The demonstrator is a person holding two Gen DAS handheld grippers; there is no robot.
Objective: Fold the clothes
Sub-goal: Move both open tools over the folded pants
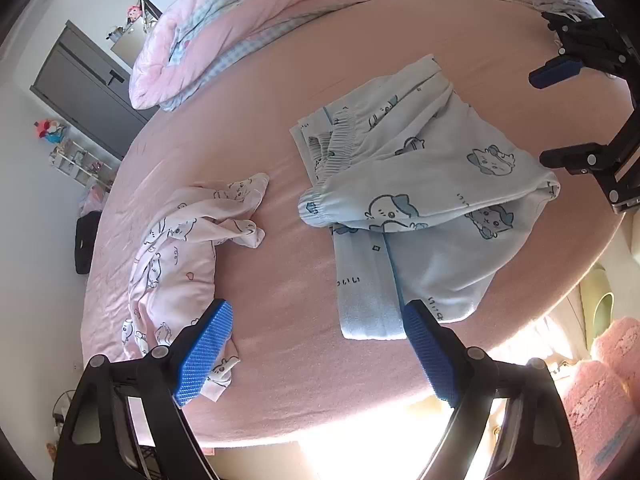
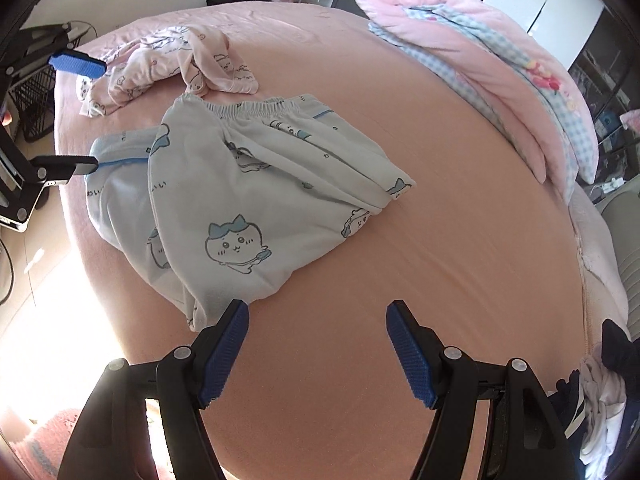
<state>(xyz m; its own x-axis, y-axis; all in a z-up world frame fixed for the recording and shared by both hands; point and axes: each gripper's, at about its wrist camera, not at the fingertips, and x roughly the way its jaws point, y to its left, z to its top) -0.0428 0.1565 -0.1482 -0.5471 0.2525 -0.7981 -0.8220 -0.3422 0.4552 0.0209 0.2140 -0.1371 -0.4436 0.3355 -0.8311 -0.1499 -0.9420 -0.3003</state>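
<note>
A light blue cartoon-print pyjama set [image 1: 432, 200] [image 2: 248, 184] lies bunched on the pink bed sheet [image 1: 280, 280] [image 2: 400, 280], its elastic waistband showing. A crumpled pink pyjama garment [image 1: 180, 248] [image 2: 168, 60] lies beside it. My left gripper [image 1: 318, 306] [image 2: 100, 116] hovers open over the sheet between the two garments, nothing between its pads. My right gripper [image 2: 317, 308] [image 1: 552, 116] is open too, empty, just beyond the blue set's near hem.
A rolled pink and blue-check quilt [image 1: 240, 32] [image 2: 500, 80] lies along the far side of the bed. Dark and white clothes [image 2: 600, 392] are piled at one corner. The bed edge drops to a sunlit floor with a fluffy pink rug [image 1: 600, 392].
</note>
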